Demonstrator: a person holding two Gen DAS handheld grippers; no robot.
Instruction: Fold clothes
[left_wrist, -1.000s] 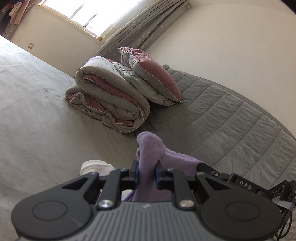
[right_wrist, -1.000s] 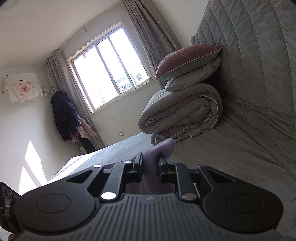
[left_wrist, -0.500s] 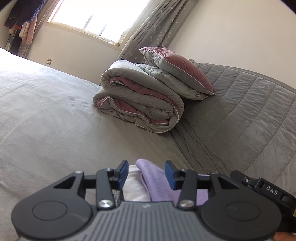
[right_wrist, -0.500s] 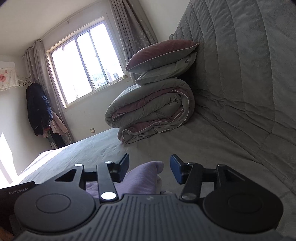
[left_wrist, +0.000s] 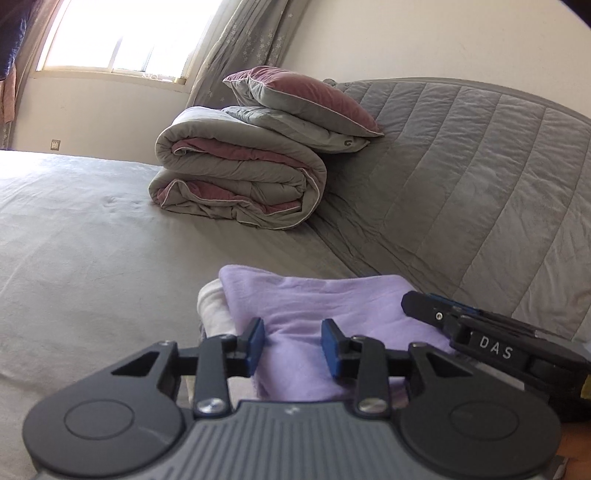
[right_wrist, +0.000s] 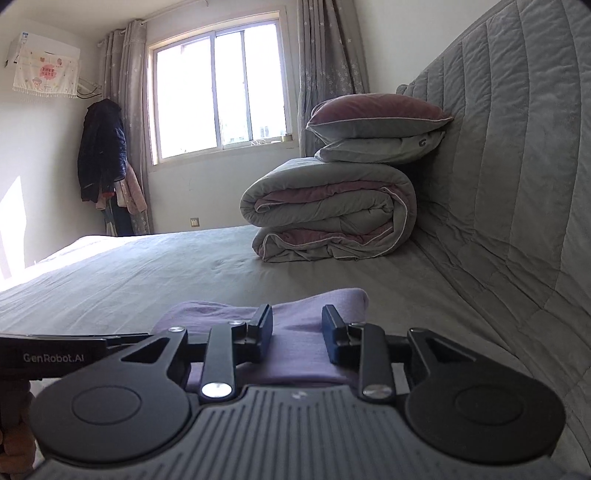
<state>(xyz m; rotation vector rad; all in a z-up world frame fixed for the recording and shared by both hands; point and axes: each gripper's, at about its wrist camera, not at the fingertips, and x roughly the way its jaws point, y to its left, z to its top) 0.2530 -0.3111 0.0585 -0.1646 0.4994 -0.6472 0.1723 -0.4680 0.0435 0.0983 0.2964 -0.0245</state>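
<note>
A folded lilac garment (left_wrist: 314, 295) lies on the grey bed sheet (left_wrist: 92, 251), partly over a white garment (left_wrist: 214, 310) at its left edge. My left gripper (left_wrist: 293, 345) sits low over the lilac cloth. Its jaws are closing, the cloth lies between the blue pads (left_wrist: 255, 343), and I see no pinch. My right gripper (right_wrist: 297, 334) hovers over the same lilac garment (right_wrist: 295, 314). Its jaws are also closing with cloth between them, not gripped. The right tool's body (left_wrist: 480, 332) shows at the right of the left wrist view.
A rolled grey-and-maroon duvet (left_wrist: 240, 184) with two pillows (left_wrist: 303, 96) on top stands further along the bed against the quilted headboard (left_wrist: 480, 177). A window (right_wrist: 221, 92), curtains and a hanging dark jacket (right_wrist: 101, 155) are at the far wall.
Both grippers were shut on bunched lilac cloth a second ago, then let it go and opened wide. They have sunk and rolled level, the jaws narrowing again. The cloth now lies flat.
</note>
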